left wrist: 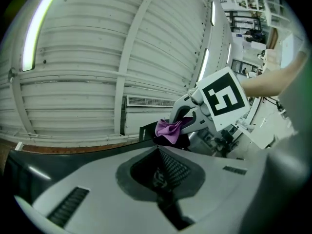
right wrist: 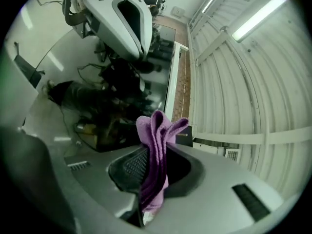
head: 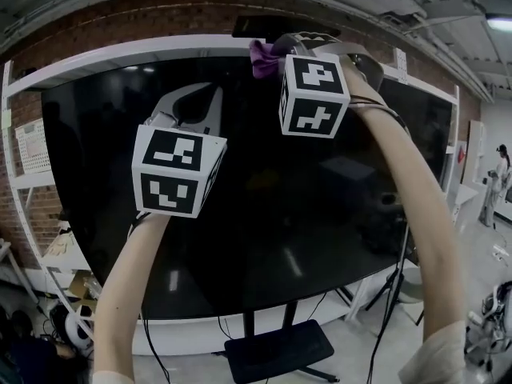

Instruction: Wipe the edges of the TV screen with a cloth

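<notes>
Right claw clamps folded purple cloth, lower end hidden, at glossy TV screen's top edge. Left claw closed, empty.

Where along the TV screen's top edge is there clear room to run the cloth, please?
Free: the top edge from the cloth leftward, above the left claw, to the white shelf; the screen's lower middle above the stand. Crowded: around the black box, where the right claw grips the cloth.
</notes>
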